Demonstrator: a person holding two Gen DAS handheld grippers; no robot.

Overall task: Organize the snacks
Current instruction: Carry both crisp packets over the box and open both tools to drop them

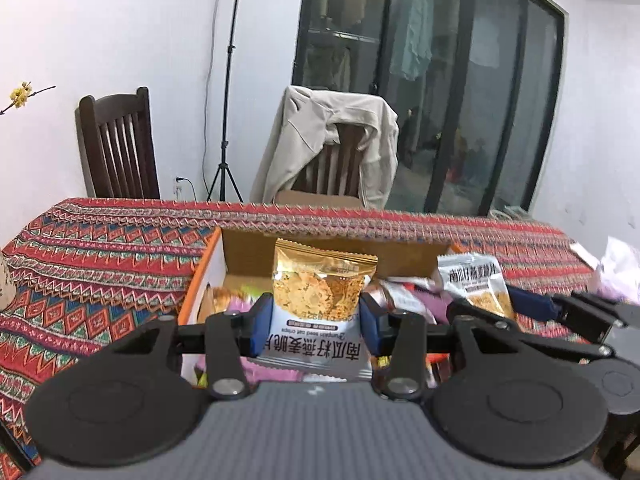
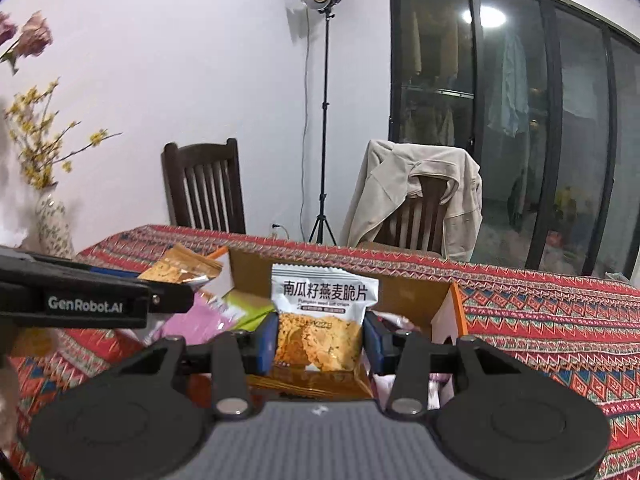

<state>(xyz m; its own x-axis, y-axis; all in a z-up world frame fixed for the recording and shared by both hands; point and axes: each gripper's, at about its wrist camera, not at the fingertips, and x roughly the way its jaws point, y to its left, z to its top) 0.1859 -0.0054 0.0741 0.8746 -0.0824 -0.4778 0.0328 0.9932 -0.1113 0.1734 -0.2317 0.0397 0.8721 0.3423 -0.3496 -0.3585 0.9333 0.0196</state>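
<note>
Two black handheld grippers fill the near edge of both views, each with blue pads clamped on one snack packet. Left gripper (image 1: 316,326) holds a packet upside down (image 1: 320,304), gold end up, white end toward the camera; its inverted print reads "Pumpkin seed oat crisps" under Chinese characters. Right gripper (image 2: 320,338) holds a matching packet upright (image 2: 323,316), with the characters 南瓜籽燕麦脆片 on the white top and golden crisps pictured below. Both packets hang above one open cardboard box (image 1: 248,258) with orange edges, which sits on a table under a red patterned cloth (image 1: 100,248). More packets lie inside the box, pink, green and gold among them; their number cannot be told. In the right view, the left gripper's side, at the left edge, carries the words "GenRobot.AI". Beyond the table stand two dark wooden chairs: a bare one (image 2: 204,188) on the left, and a draped one (image 2: 416,216) on the right under a beige jacket (image 2: 404,184). One light stand (image 2: 324,120) rises between them. One patterned vase (image 2: 52,220) of yellow flowers stands far left.
</note>
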